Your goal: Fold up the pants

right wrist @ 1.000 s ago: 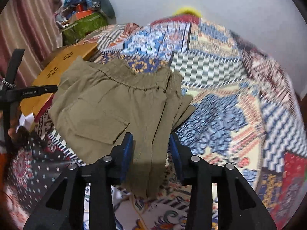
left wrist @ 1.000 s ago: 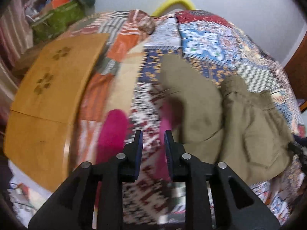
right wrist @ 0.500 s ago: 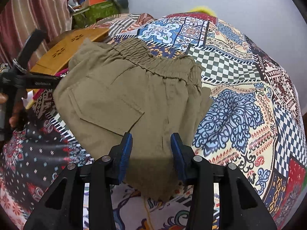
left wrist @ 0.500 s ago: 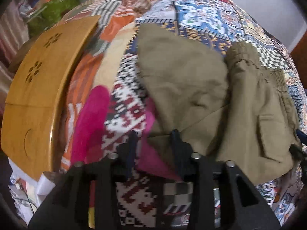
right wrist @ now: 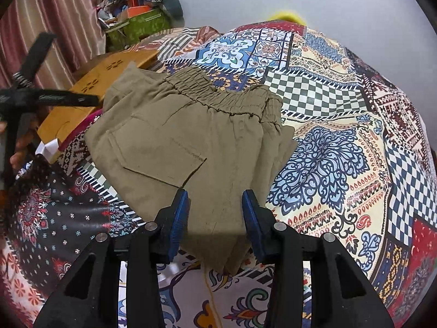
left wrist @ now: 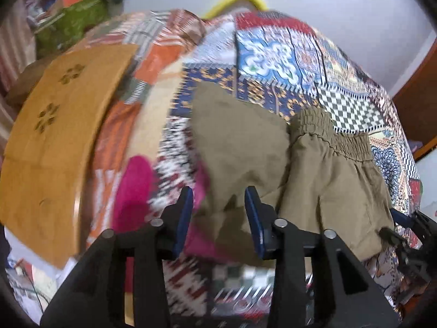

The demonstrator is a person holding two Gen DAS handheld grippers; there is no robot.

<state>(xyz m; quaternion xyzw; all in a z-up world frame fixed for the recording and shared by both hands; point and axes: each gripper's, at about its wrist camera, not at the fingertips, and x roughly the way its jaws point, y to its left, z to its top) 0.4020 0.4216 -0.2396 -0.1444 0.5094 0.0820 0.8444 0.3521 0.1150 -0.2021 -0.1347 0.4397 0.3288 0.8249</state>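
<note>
The olive pants (right wrist: 196, 142) lie folded in a bundle on the patchwork bedspread (right wrist: 341, 147), elastic waistband (right wrist: 218, 95) at the far side and a back pocket facing up. My right gripper (right wrist: 215, 213) is open, its blue-padded jaws either side of the bundle's near edge. In the left wrist view the pants (left wrist: 273, 158) lie ahead and to the right. My left gripper (left wrist: 218, 213) is open over their near left corner. The right gripper's tip (left wrist: 409, 224) shows at that view's right edge.
A wooden lap table (left wrist: 54, 136) lies at the bed's left side, also in the right wrist view (right wrist: 90, 93). A green box (right wrist: 136, 27) with clutter stands behind it by a striped curtain (right wrist: 54, 13). A magenta cloth (left wrist: 133, 188) lies beside the pants.
My left gripper has opened wider and moved right onto the pants' corner. My right gripper has moved in over the bundle's near edge, jaws still open.
</note>
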